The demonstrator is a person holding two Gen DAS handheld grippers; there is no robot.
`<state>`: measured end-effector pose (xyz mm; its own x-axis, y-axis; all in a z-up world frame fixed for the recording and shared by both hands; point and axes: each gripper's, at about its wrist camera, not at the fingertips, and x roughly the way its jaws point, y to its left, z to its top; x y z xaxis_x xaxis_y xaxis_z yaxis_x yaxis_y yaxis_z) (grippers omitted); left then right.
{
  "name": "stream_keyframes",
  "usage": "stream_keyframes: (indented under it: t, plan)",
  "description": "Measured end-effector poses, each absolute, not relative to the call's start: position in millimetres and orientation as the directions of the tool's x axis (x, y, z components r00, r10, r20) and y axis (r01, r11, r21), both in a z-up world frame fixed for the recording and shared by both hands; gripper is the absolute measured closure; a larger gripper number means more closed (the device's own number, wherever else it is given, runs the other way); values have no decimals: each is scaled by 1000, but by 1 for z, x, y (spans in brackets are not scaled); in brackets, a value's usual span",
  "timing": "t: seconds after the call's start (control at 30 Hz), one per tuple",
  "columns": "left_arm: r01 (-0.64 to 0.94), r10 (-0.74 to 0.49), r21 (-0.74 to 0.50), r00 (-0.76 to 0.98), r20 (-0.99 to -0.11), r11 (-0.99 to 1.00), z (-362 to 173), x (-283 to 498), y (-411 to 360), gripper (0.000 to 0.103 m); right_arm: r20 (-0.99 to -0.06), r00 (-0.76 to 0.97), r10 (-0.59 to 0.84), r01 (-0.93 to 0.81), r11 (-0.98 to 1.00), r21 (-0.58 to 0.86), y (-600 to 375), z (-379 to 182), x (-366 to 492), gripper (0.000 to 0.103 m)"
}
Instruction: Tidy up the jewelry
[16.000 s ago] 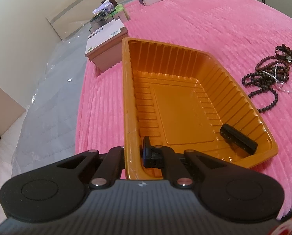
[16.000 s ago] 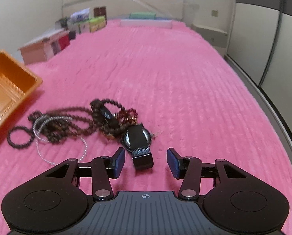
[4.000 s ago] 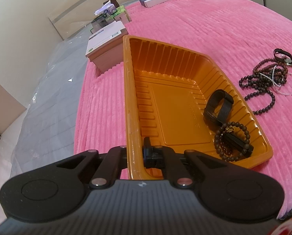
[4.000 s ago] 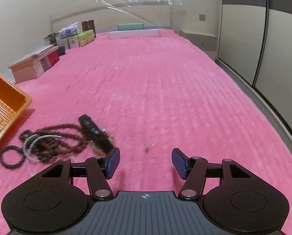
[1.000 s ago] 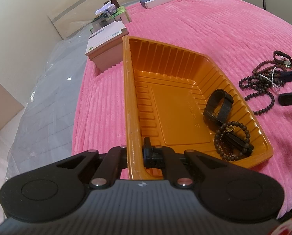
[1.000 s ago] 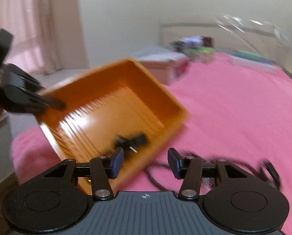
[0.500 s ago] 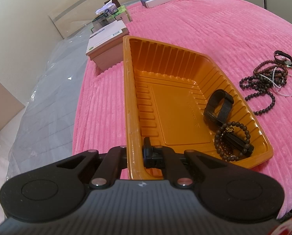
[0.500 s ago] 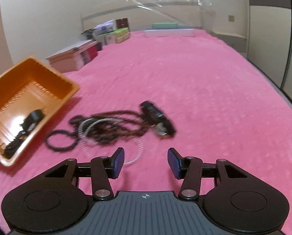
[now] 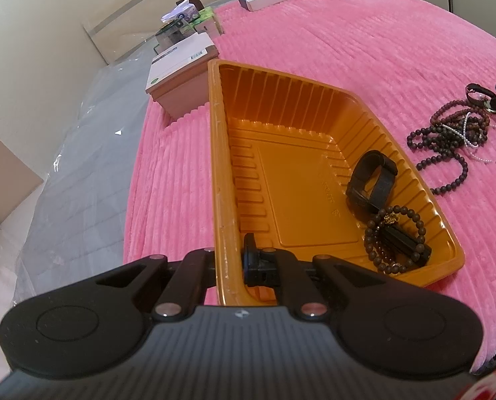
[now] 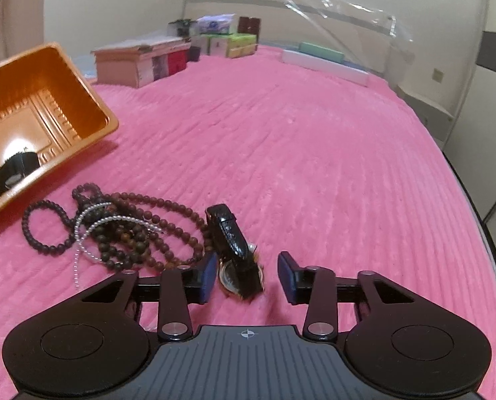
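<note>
The right tool (image 10: 244, 278) is closing around a black leather-strapped watch with a gold-rimmed face (image 10: 236, 260), pads not yet touching. It lies on the pink ribbed bed (image 10: 314, 153), touching the dark wooden bead strands (image 10: 131, 230) at its 9 o'clock; a bead could snag and drag along. The left tool (image 9: 229, 260) is clamped on the ribbed orange plastic tray's (image 9: 214, 166) rim.

Open pink bed (image 10: 314, 153) stretches ahead and right, while an orange tray (image 10: 91, 100) and tangled bead strands (image 10: 124, 230) crowd the left, and stacked boxes (image 10: 141, 60) line the far edge.
</note>
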<state>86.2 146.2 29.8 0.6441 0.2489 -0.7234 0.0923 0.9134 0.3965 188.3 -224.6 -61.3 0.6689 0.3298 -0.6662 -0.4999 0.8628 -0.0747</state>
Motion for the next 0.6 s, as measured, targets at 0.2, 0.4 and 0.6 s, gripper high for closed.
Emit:
stream_keyframes:
  t: [0.2, 0.4, 0.6]
  plan:
    - [93, 254, 401, 640, -725, 911, 29, 87, 145, 100, -684, 655, 321, -523, 846, -103, -215, -65, 193, 83]
    - [97, 255, 406, 642, -723, 909, 30, 87, 144, 100, -692, 652, 309, -513, 852, -104, -215, -56, 174, 86]
    - [97, 255, 408, 644, -721, 908, 30, 87, 143, 100, -699, 629, 341, -465, 885, 14, -225, -45, 156, 86]
